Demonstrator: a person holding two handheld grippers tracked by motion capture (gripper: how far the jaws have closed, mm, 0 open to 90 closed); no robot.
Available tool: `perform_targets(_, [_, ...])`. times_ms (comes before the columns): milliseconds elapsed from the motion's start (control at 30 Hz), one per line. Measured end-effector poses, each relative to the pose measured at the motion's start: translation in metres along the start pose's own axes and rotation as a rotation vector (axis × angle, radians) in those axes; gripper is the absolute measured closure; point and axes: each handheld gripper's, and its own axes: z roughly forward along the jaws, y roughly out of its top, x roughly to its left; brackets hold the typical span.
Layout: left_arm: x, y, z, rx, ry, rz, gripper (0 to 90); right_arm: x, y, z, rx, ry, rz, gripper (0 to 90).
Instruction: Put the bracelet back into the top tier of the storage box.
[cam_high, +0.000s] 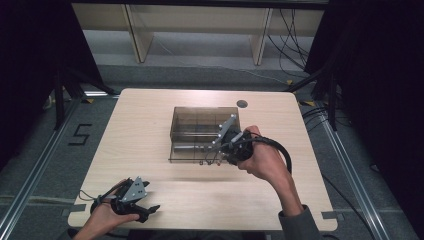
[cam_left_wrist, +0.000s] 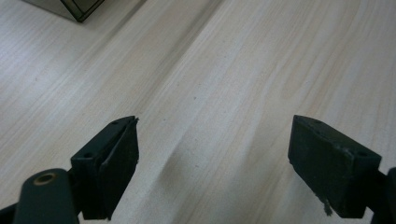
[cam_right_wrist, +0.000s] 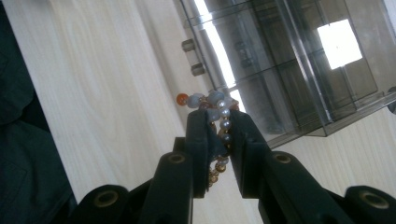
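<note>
Right tool clamped on bead bracelet beside clear box; left tool wide apart, empty.

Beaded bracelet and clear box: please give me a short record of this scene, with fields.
held item: beaded bracelet, pearl, blue and orange beads
right gripper: shut on the bracelet, beside the box front
container: clear plastic box with compartments, mid-table
left gripper: open, nothing between its jaws, above bare wood
surface: light wooden table
bracelet in box: not yet
</note>
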Motion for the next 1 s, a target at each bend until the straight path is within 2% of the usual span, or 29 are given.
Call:
perform_targets(33, [0.0,0.0,0.0,0.002,0.011,0.006,16.2,-0.002,0.0,0.0,0.005,-0.002,0.009,78.8])
perform_targets(67, [0.0,0.0,0.001,0.0,-0.004,0.003,16.2,-0.005,0.0,0.001,0.001,-0.002,-0.006,78.8])
perform_targets(100, [0.0,0.0,0.0,0.001,0.007,0.004,16.2,-0.005,0.0,0.002,0.01,0.001,0.024,78.8])
perform_targets(167, [0.001,0.0,0.0,0.005,-0.004,0.005,16.2,-0.01,0.001,0.004,0.005,0.004,0.007,78.8])
perform_targets(233, [0.001,0.0,0.001,0.0,-0.003,0.003,16.2,-0.012,0.001,0.004,0.006,0.002,0.031,78.8])
perform_targets(333, [0.0,0.0,0.0,0.002,0.009,0.005,16.2,-0.018,0.001,0.006,0.005,0.006,0.025,78.7])
perform_targets(400, [0.0,0.0,0.0,0.0,0.008,0.004,16.2,-0.02,0.001,0.008,0.009,0.006,0.045,78.7])
perform_targets(433, [0.0,0.0,0.0,0.0,0.008,0.005,16.2,-0.021,0.002,0.008,0.01,0.009,0.037,78.7])
perform_targets(567, [0.001,0.0,0.0,0.001,0.008,0.006,16.2,-0.025,0.003,0.011,0.016,0.008,0.058,78.8])
perform_targets(1000, [0.0,0.0,0.0,0.002,0.008,0.006,16.2,-0.038,0.003,0.02,0.035,0.018,0.07,78.7])
